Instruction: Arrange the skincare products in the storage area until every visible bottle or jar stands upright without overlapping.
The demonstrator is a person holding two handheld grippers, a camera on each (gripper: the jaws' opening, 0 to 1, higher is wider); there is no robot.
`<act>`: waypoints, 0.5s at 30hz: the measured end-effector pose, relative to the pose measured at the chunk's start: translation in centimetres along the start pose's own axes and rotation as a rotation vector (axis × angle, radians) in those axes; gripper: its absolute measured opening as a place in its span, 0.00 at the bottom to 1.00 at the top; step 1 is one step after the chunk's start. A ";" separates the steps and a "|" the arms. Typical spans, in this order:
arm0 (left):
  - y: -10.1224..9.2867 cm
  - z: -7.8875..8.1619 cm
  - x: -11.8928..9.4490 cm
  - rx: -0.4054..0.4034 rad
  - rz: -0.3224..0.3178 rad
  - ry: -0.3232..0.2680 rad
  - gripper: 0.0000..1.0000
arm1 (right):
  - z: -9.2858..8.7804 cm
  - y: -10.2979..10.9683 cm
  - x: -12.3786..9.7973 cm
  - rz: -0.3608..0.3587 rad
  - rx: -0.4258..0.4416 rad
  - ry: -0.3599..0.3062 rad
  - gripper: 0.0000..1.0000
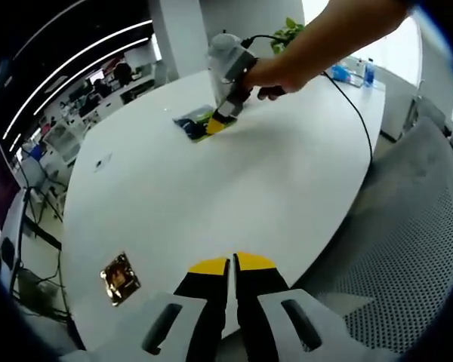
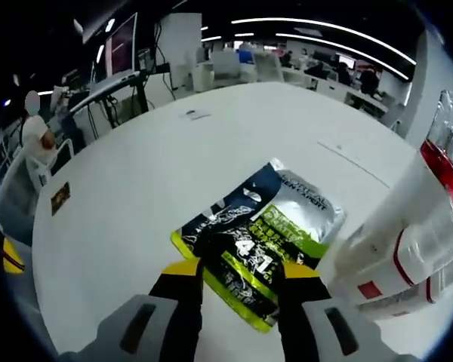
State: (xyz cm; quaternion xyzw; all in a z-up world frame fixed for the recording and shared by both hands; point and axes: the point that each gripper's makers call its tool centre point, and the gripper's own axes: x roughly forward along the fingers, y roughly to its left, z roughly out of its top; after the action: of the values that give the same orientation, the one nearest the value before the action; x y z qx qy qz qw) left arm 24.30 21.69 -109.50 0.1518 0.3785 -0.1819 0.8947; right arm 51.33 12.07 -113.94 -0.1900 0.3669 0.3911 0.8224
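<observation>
Beside clear bottle [image 2: 408, 241], flat sachet [image 2: 260, 241]

Clear bottle [image 2: 419, 226] edge-cropped

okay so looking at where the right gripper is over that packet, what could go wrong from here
1. The right gripper is open, its jaws straddling the flat sachet; closing could slide or crumple it rather than lift it.
2. The clear bottles stand right beside the right jaw; a sideways move may topple them.
3. The gripper's cable trails across the white table and could snag.
</observation>
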 end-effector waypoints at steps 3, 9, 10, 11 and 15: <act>0.1 0.1 0.0 0.001 0.003 -0.003 0.00 | -0.4 -0.1 -0.3 -0.003 -0.007 0.017 0.39; 0.2 0.1 0.0 0.004 0.007 -0.004 0.00 | -1.0 -0.6 -0.8 -0.023 0.029 0.037 0.41; 0.2 0.1 0.0 0.003 0.006 -0.003 0.00 | -1.1 -0.7 -0.8 -0.026 0.033 0.038 0.40; 0.2 0.1 0.0 0.004 0.006 -0.002 0.00 | -1.1 -1.0 -0.9 -0.031 0.039 0.039 0.40; 0.2 0.1 0.0 0.007 0.008 -0.004 0.00 | -1.5 -1.1 -1.2 -0.037 0.051 0.049 0.39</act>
State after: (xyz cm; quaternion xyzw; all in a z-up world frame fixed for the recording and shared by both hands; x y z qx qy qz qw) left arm 24.45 21.87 -109.41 0.1560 0.3755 -0.1798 0.8957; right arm 51.04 9.91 -113.98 -0.1850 0.3932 0.3617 0.8248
